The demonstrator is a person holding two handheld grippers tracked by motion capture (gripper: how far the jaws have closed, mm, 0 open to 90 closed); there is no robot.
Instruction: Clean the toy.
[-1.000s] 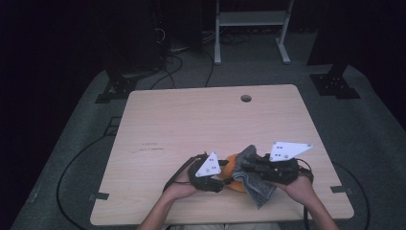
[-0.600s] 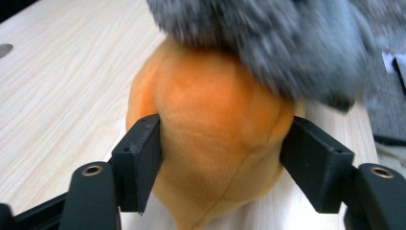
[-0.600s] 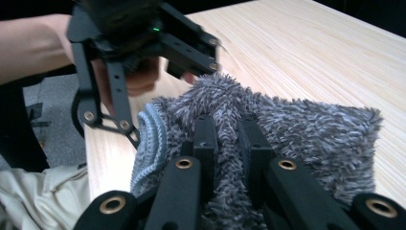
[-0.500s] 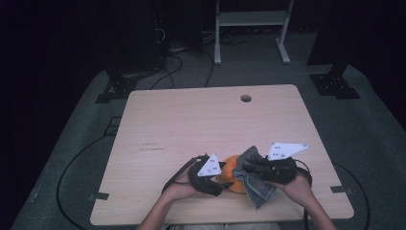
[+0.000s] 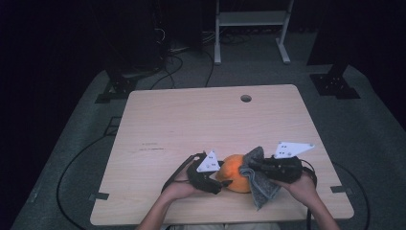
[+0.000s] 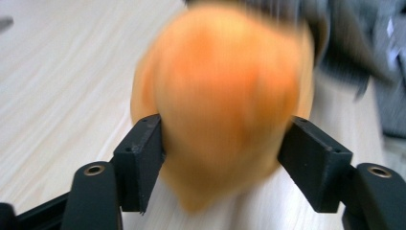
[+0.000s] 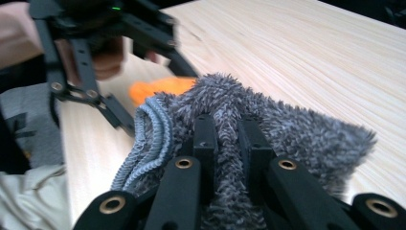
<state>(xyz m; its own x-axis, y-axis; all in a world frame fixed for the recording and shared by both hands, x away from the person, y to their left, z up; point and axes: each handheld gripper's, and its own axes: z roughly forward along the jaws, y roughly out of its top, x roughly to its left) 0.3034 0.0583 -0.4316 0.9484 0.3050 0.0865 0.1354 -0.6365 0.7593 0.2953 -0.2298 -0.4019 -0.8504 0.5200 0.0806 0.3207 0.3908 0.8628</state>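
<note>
Wiping step. Left claw has just opened a bit wider, clamped on the orange at the near edge of the surface. Right claw pinched tight on grey cloth, touching the orange's right side. Next: rub cloth across it.

The left gripper has just been opening its jaws around the orange ball. The right gripper, with the grey cloth, is now lower, closer to the ball.
</note>
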